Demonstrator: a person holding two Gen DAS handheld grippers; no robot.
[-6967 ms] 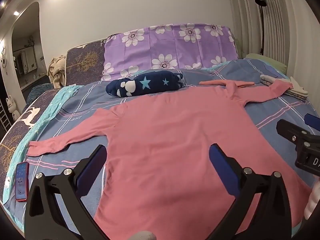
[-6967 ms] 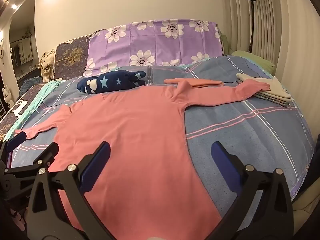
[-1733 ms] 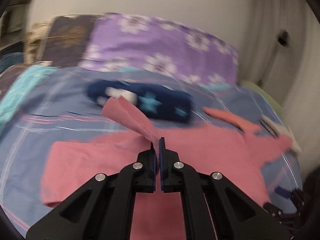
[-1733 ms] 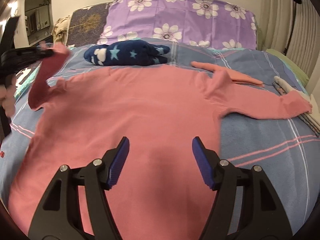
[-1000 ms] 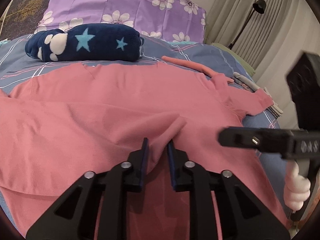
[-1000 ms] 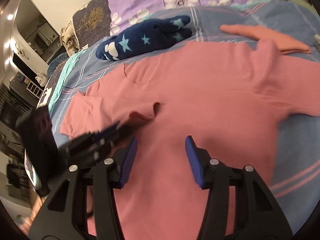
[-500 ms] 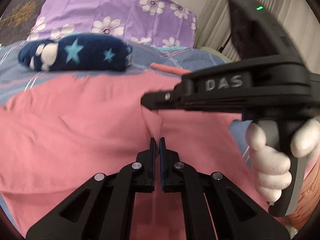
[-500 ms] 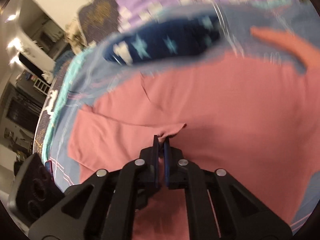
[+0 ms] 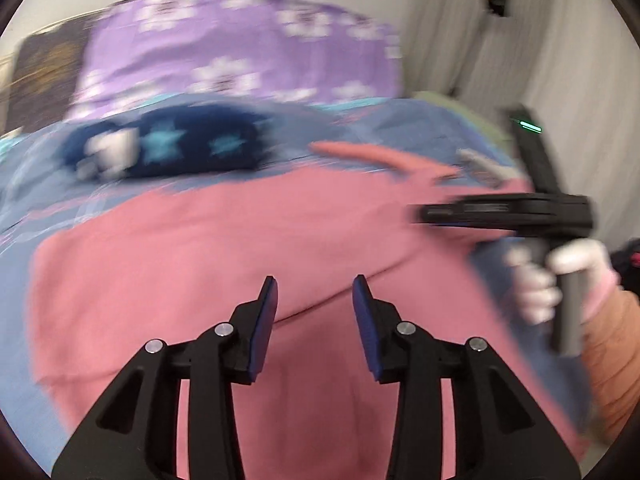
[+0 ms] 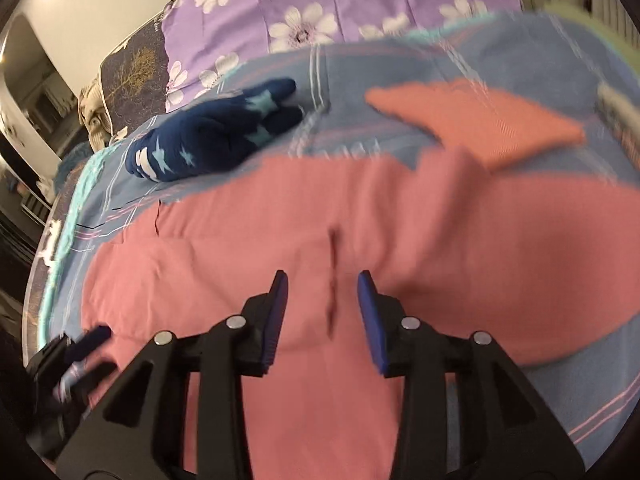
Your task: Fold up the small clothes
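A pink long-sleeved shirt (image 9: 200,240) (image 10: 440,232) lies spread on the bed, its left sleeve folded across the body. My left gripper (image 9: 315,292) hovers over the folded sleeve, its jaws opening, with nothing between them. My right gripper (image 10: 323,284) also has its jaws opening. A thin raised crease (image 10: 332,264) of pink cloth stands between its pads, and neither pad touches it. In the left wrist view the right gripper (image 9: 424,214) shows blurred at the right, held by a white-gloved hand (image 9: 560,276). The left gripper (image 10: 80,344) appears at the lower left of the right wrist view.
A navy star-patterned bundle (image 9: 168,148) (image 10: 212,136) lies beyond the shirt's collar. A folded pink piece (image 9: 360,152) (image 10: 480,120) rests at the far right, beside a stack of pale folded clothes (image 9: 480,168). A purple flowered pillow (image 9: 240,52) (image 10: 340,0) lines the headboard.
Both grippers were shut on the pink sleeve end half a second ago; both have now opened and let it go. The right gripper has swung off to the right.
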